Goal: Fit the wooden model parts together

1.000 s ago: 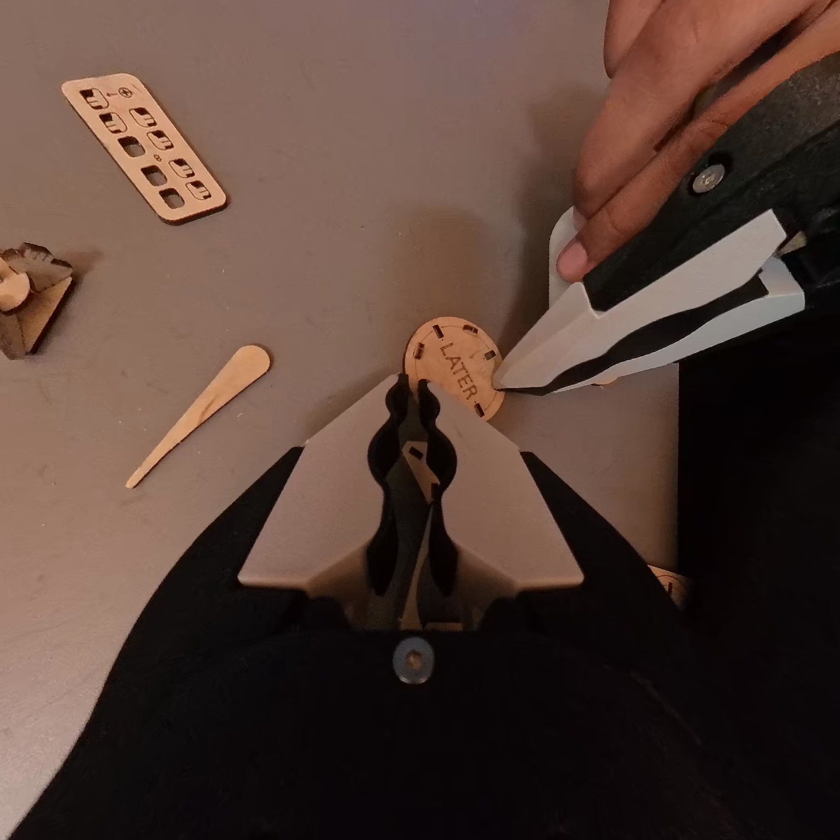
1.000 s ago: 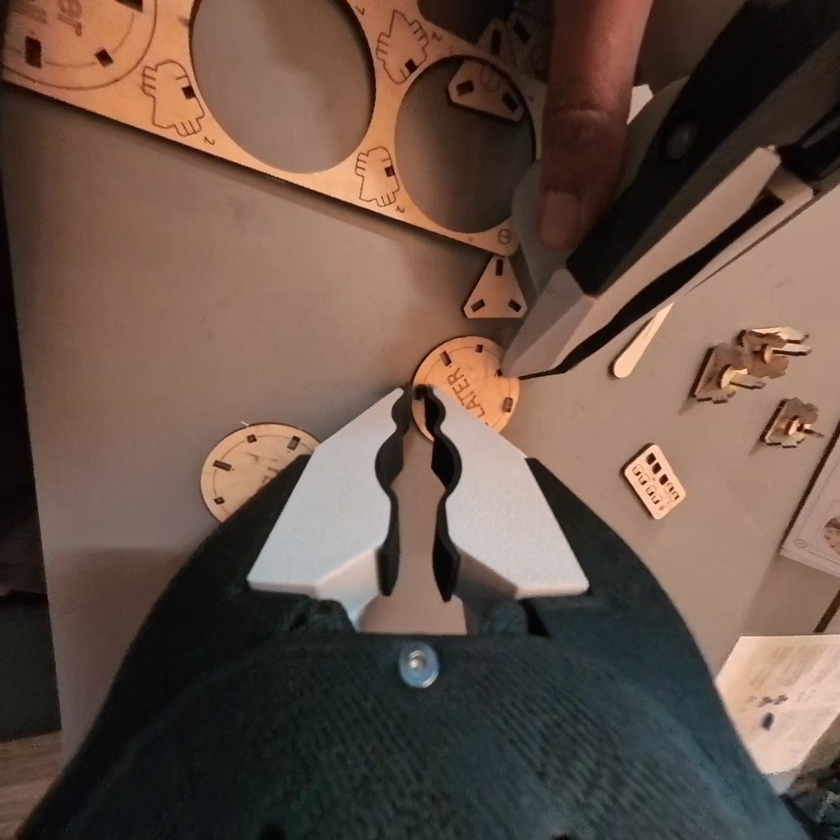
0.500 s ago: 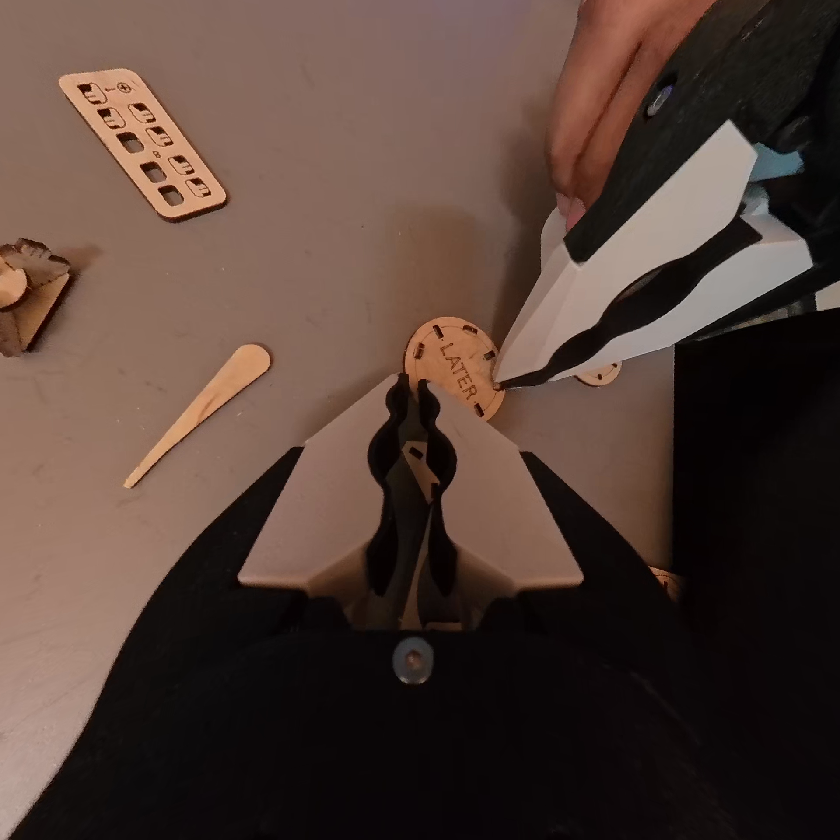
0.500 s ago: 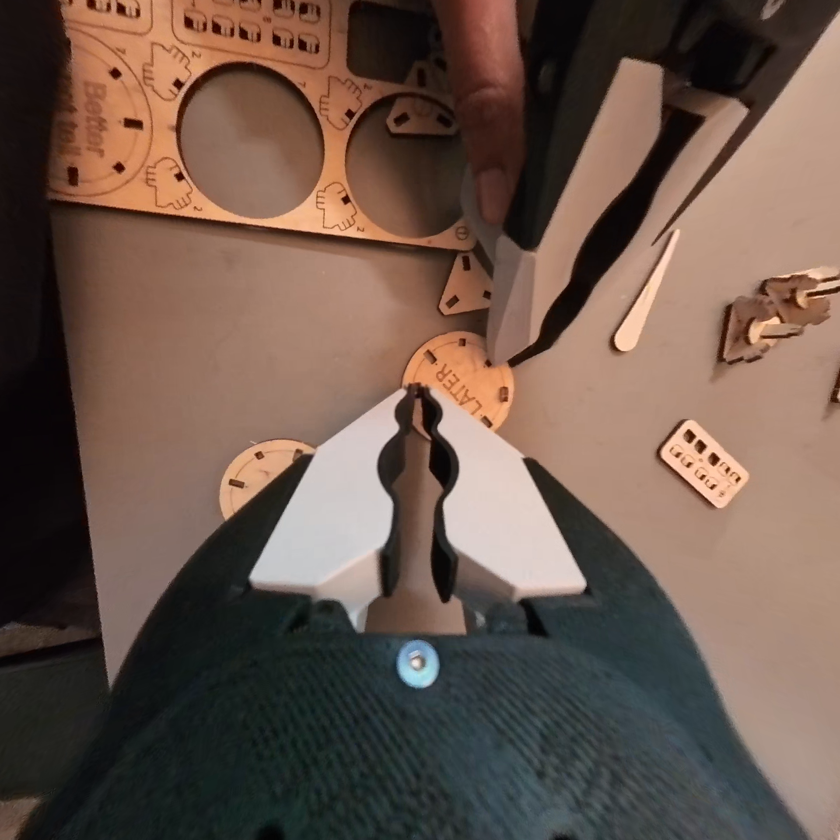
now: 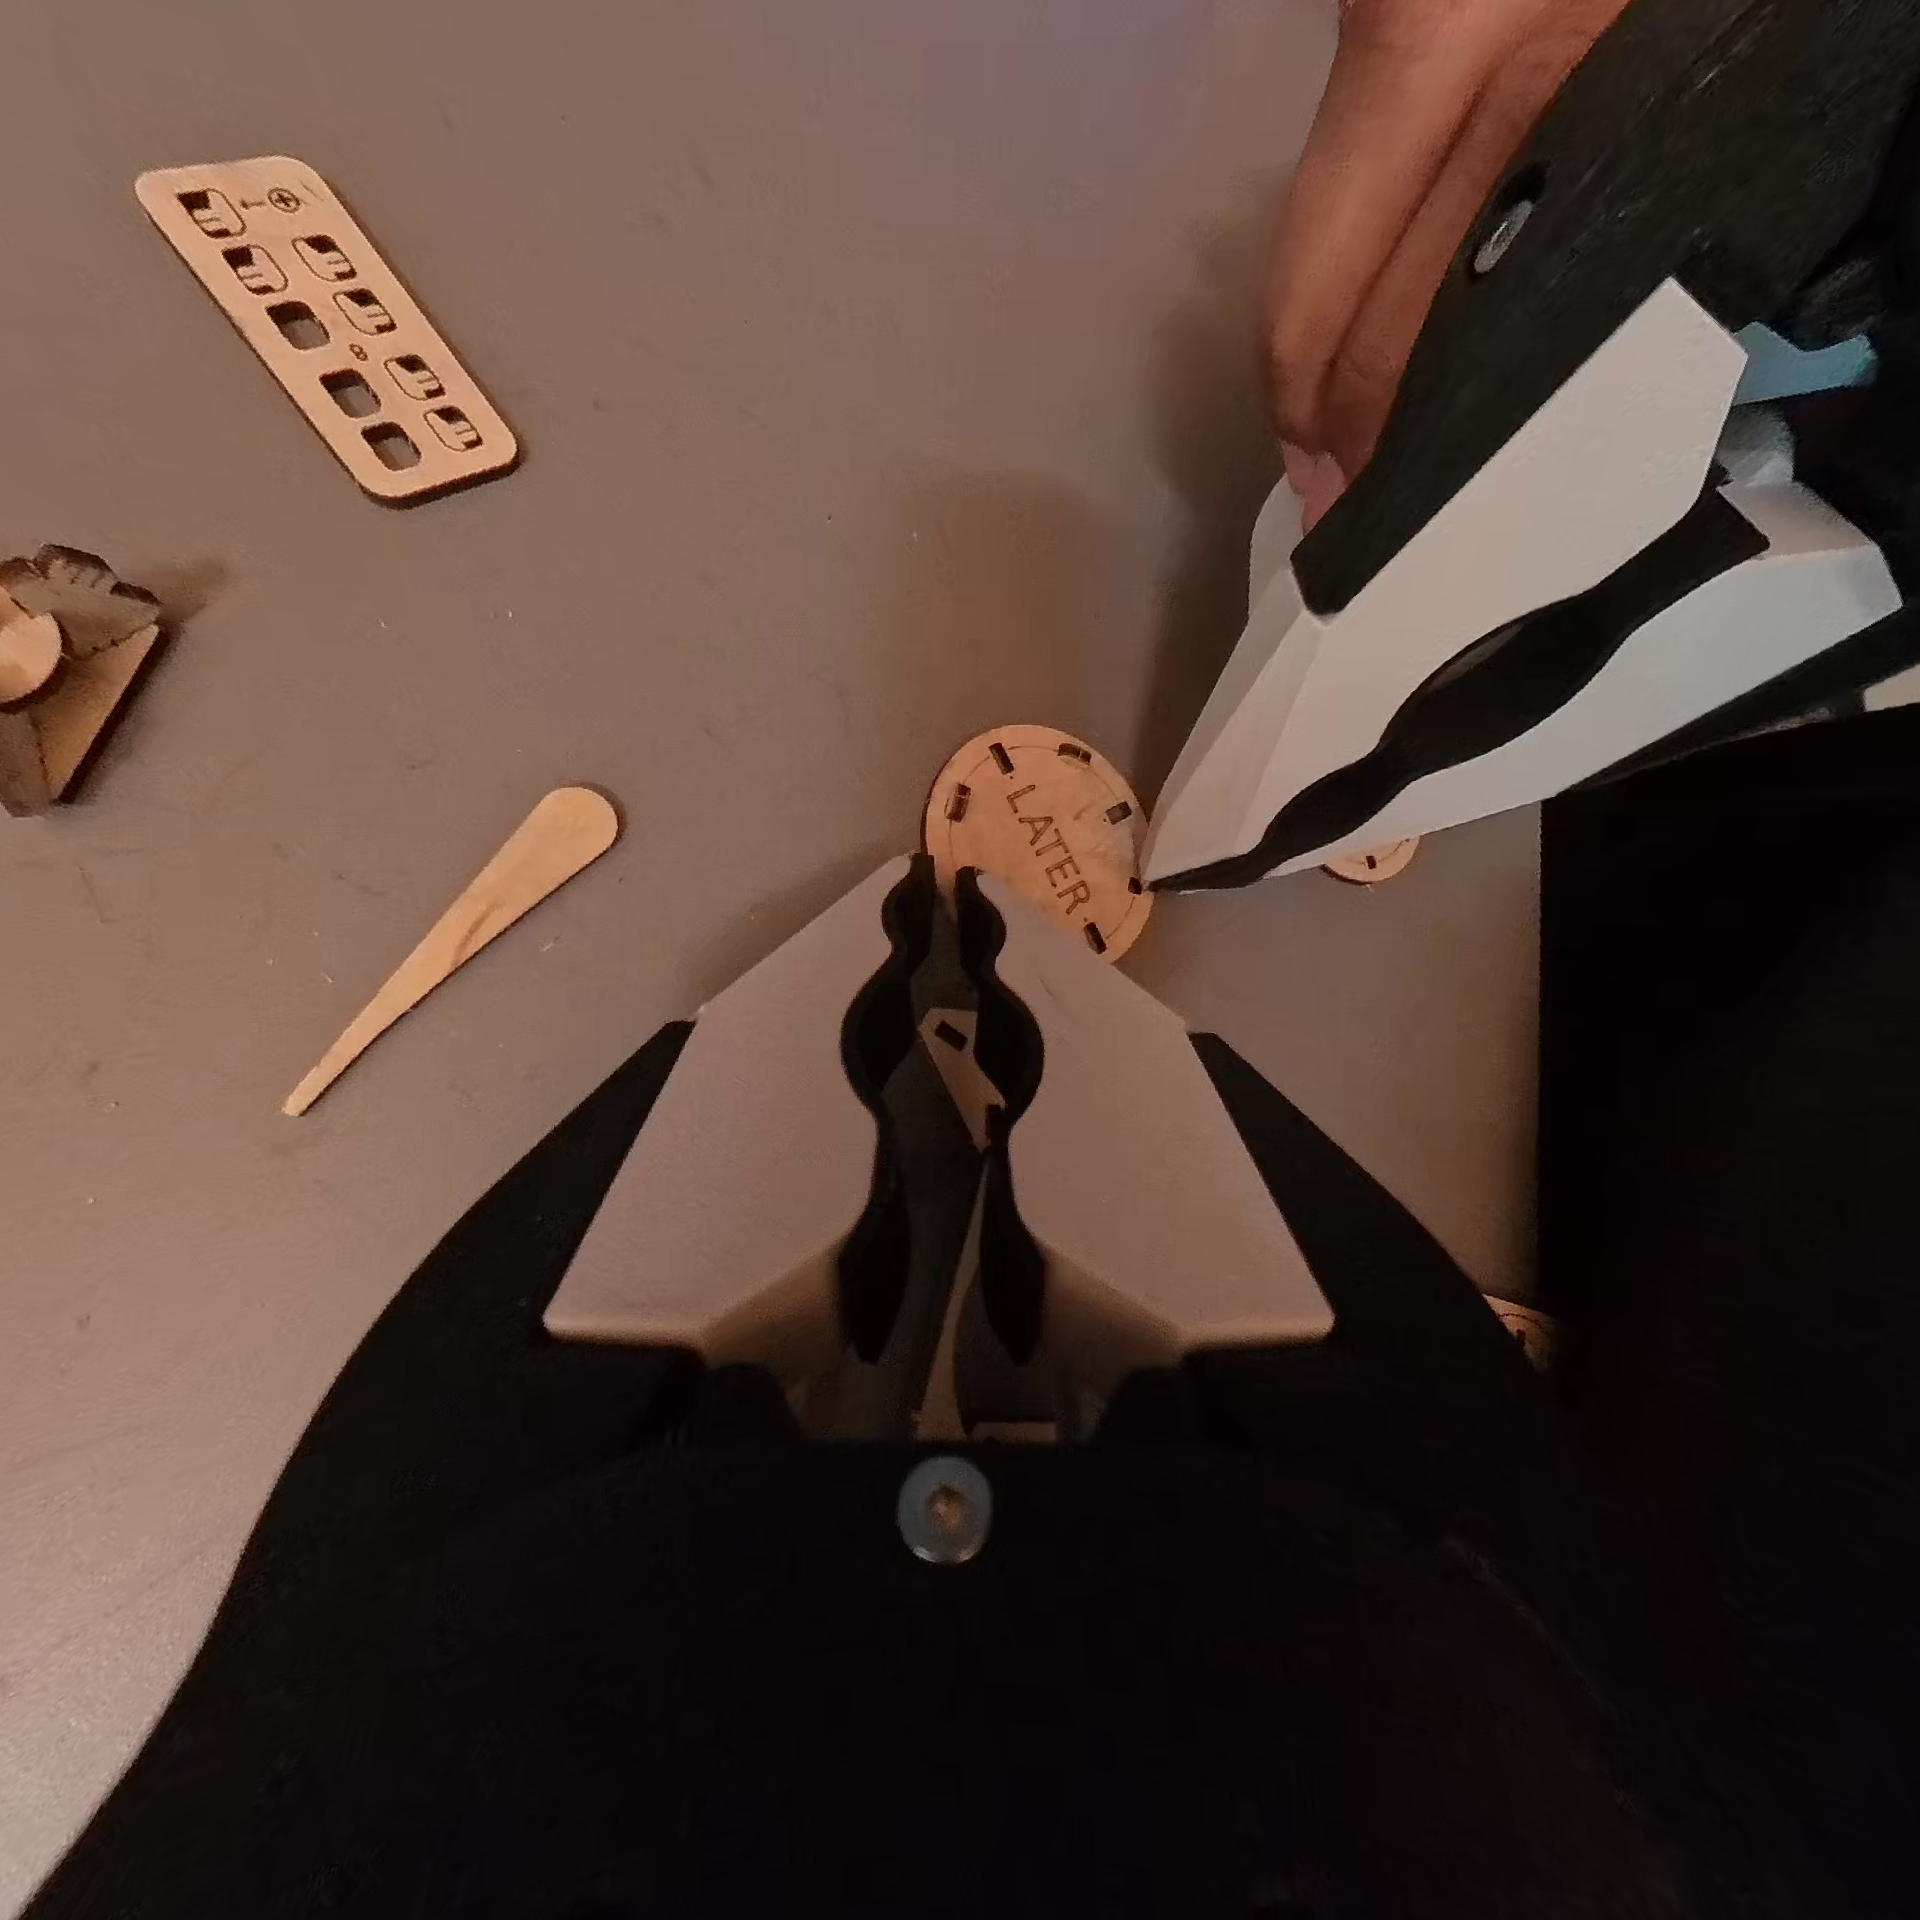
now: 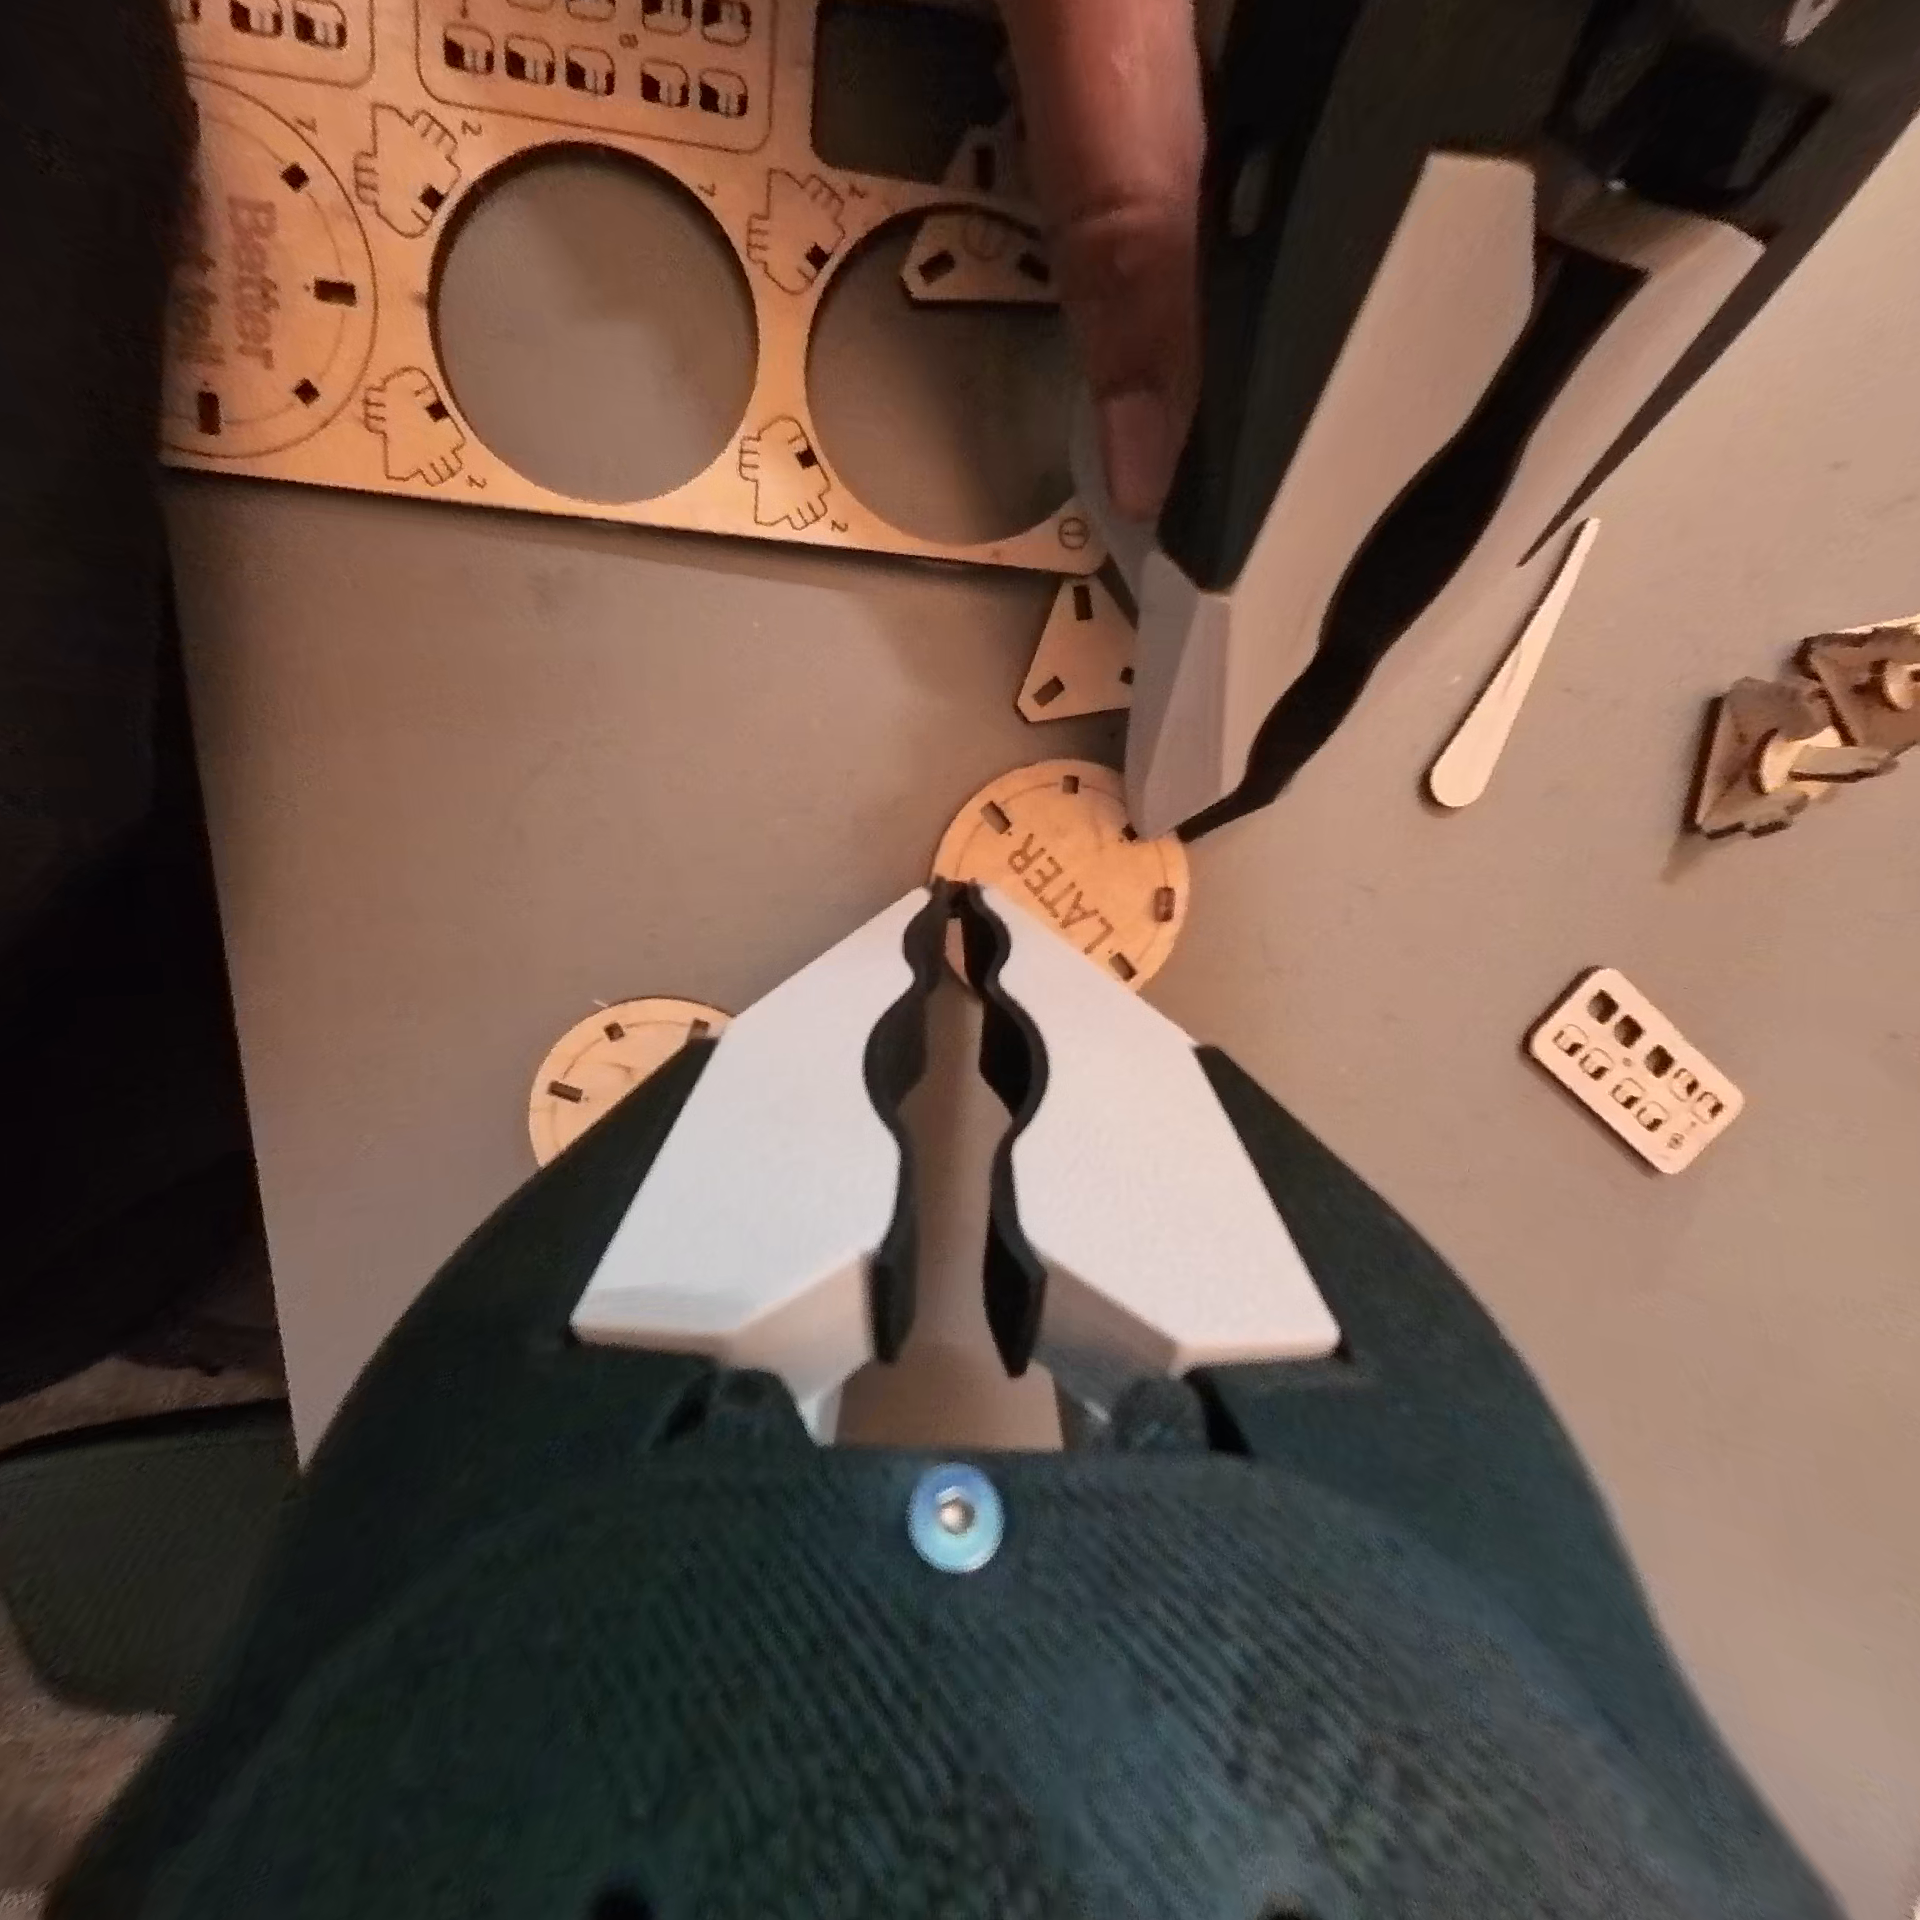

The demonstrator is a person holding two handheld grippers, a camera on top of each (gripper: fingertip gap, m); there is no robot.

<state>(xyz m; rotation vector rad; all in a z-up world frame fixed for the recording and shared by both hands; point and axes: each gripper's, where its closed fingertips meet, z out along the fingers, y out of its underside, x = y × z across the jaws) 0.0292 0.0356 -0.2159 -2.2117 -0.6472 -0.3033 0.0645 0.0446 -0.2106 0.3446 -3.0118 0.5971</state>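
Right tongs (image 6: 956, 888) pressed together over the wooden disc (image 6: 1081, 883) — left tongs (image 5: 938, 878) nearly closed at its rim, grip unclear.

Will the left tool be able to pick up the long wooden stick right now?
Probably not yet. Nothing lies between the left tool and the long wooden stick, but its fingers are already shut on a small slotted wooden piece.
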